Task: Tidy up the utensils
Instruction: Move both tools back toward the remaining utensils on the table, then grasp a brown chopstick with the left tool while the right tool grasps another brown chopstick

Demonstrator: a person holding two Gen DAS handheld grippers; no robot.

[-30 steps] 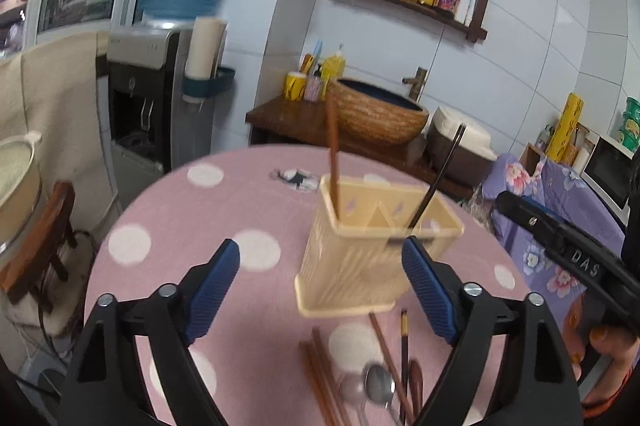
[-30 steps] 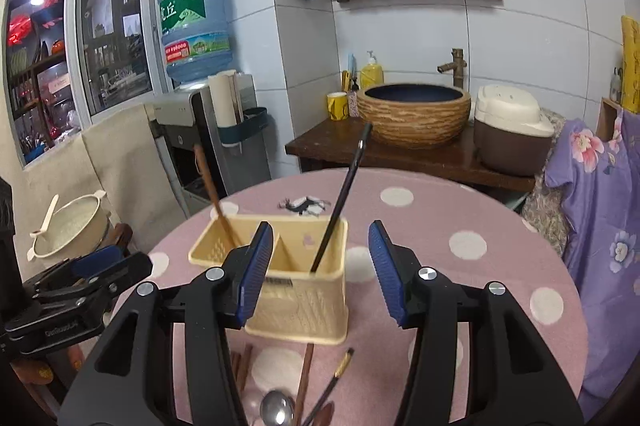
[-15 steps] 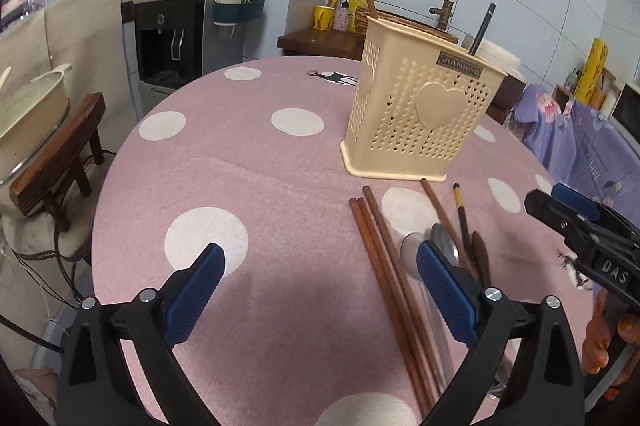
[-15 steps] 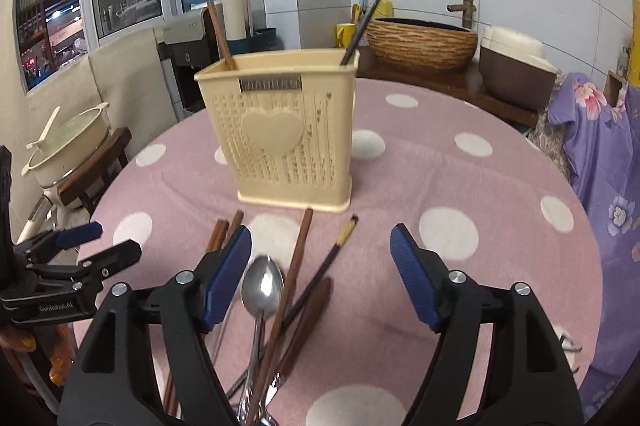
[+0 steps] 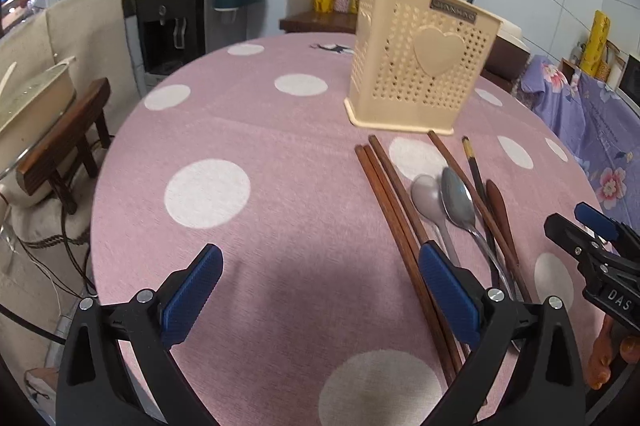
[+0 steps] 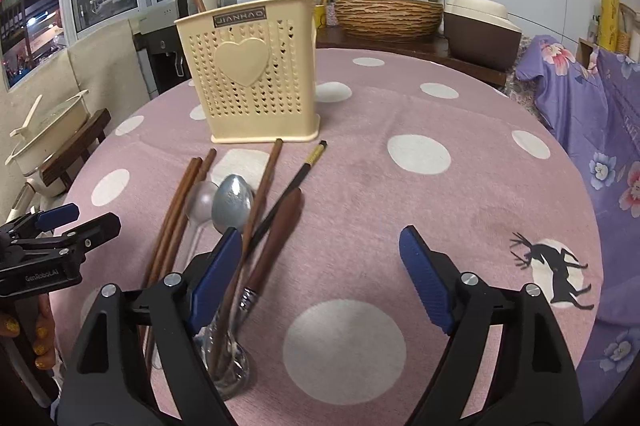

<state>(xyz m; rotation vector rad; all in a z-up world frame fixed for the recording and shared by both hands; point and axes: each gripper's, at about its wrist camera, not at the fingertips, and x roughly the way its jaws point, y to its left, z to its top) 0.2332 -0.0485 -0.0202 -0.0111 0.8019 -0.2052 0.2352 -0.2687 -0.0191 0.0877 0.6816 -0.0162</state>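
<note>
Utensil holder (image 6: 250,74): cream plastic, perforated, semi-matt, raised smooth heart on front. Tablecloth (image 6: 420,210): pink cloth, white dots, matt, fine nap. Brown chopsticks (image 6: 176,210): wood, smooth, low sheen. Black chopstick (image 6: 294,182): glossy, gold band at tip. Metal spoon (image 6: 233,203): brushed steel, dull shine. Clear spoon (image 6: 200,204): translucent plastic, glossy. Wooden handle (image 6: 280,230): smooth brown, metal ferrule. Right gripper (image 6: 320,278): black matt plastic, blue ribbed pads, bright metal screws. Basin (image 6: 388,16): woven rough texture.

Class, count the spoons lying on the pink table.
2: a pale spoon and a metal spoon beside it, both among the chopsticks before the holder. Others may be hidden.
</note>
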